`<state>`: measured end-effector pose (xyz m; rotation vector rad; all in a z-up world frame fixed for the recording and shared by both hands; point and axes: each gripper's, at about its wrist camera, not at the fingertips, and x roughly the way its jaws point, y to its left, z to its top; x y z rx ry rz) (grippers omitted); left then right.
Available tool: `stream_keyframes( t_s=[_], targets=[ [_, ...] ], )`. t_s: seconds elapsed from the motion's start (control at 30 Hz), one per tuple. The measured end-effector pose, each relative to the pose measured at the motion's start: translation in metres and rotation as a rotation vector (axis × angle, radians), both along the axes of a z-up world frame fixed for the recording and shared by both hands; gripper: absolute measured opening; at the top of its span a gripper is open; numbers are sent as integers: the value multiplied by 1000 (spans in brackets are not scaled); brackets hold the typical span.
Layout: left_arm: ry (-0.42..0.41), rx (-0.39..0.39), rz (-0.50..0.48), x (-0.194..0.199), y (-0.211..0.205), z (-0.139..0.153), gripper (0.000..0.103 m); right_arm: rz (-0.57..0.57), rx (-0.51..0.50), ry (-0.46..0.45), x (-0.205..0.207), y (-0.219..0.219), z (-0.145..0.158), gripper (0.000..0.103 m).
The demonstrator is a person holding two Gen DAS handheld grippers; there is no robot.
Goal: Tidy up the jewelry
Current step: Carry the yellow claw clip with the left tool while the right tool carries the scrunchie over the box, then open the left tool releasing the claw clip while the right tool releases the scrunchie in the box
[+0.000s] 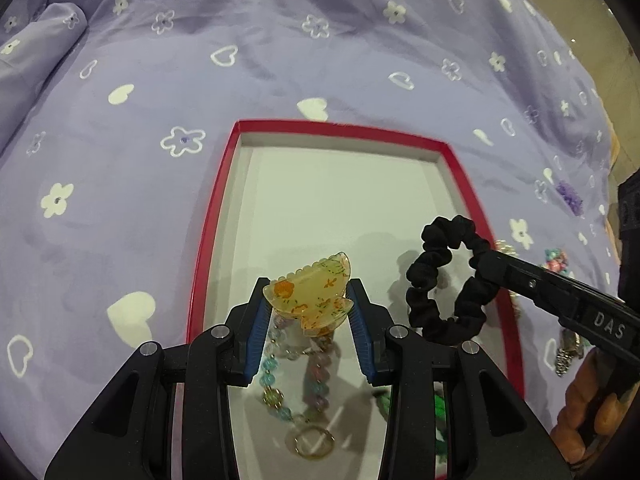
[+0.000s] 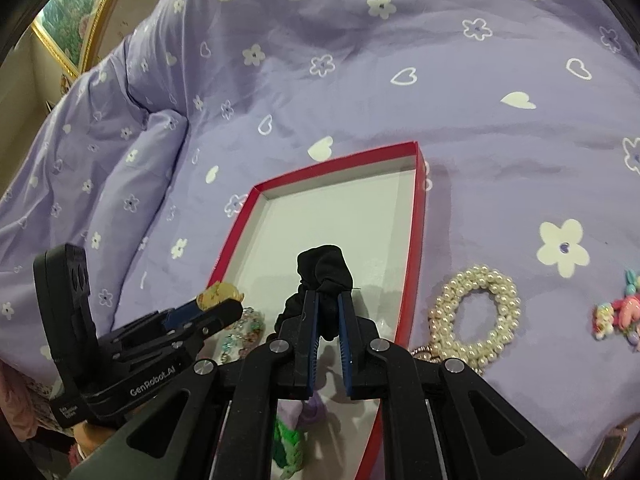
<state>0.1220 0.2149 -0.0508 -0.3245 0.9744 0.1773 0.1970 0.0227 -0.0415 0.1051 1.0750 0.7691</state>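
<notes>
A red box [image 1: 212,208] with a white inside lies on the purple bedspread; it also shows in the right wrist view [image 2: 416,216]. My left gripper [image 1: 307,300] is shut on a yellow flowered hair claw [image 1: 308,292] and holds it above the box's near end. The claw also shows in the right wrist view [image 2: 218,295]. My right gripper [image 2: 328,300] is shut on a black scrunchie [image 2: 325,268], held over the box; the scrunchie hangs at the right in the left wrist view [image 1: 444,280]. A beaded bracelet [image 1: 276,376] with a gold ring and a green braided band [image 2: 288,448] lie in the box.
On the bedspread right of the box lie a pearl scrunchie [image 2: 476,316] and a pastel charm piece [image 2: 620,312]. A purple clip [image 1: 568,196] and more trinkets [image 1: 568,352] lie at the right. A folded pillow [image 2: 140,168] and a gold-framed picture [image 2: 76,12] are at the left.
</notes>
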Motion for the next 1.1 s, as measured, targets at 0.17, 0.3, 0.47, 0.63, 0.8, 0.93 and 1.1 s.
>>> stream_keyframes(
  t_s=[0.17, 0.3, 0.47, 0.63, 0.8, 0.93, 1.1],
  targets=[
    [37, 0, 1, 9, 2, -13, 36, 15, -56, 4, 4, 10, -11, 9],
    [53, 17, -6, 14, -1, -16, 36, 24, -94, 6, 5, 14, -16, 9],
    [67, 50, -21, 19, -7, -17, 38, 37, -134, -1, 6, 19, -19, 11],
    [72, 74, -31, 19, -9, -18, 38, 49, -148, -1, 7, 22, -19, 14],
    [72, 73, -31, 20, -9, -17, 38, 51, -147, 4, 7, 22, -18, 14],
    [72, 66, -33, 20, -9, -17, 39, 52, -145, 6, 7, 22, -18, 17],
    [76, 66, -30, 20, -9, -16, 40, 53, -127, 12, 5, 21, -17, 22]
  ],
)
